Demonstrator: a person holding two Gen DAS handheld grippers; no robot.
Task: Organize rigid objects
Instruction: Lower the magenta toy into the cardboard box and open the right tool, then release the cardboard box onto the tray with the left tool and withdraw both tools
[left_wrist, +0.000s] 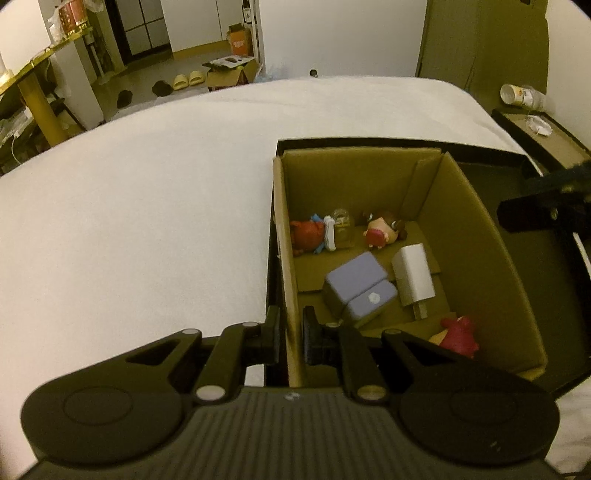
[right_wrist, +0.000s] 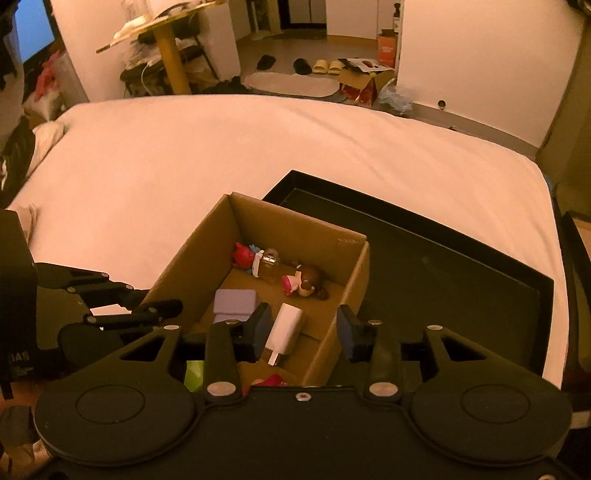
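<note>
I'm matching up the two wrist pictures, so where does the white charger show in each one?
Left wrist: white charger lies right of centre, inside the cardboard box, beside the purple case.
Right wrist: it sits low centre, between the right tool's fingers.
Shared landmark: the brown-haired doll.

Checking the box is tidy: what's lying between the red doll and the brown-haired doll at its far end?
A small clear bottle lies between the red doll and the brown-haired doll; both wrist views show it.

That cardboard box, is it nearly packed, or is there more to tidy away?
Mostly done, it seems: the cardboard box already holds a white charger, a purple case and several figurines. The left tongs pinch its wall; the right tongs hang open and empty above it. The bed shows nothing else loose.
</note>
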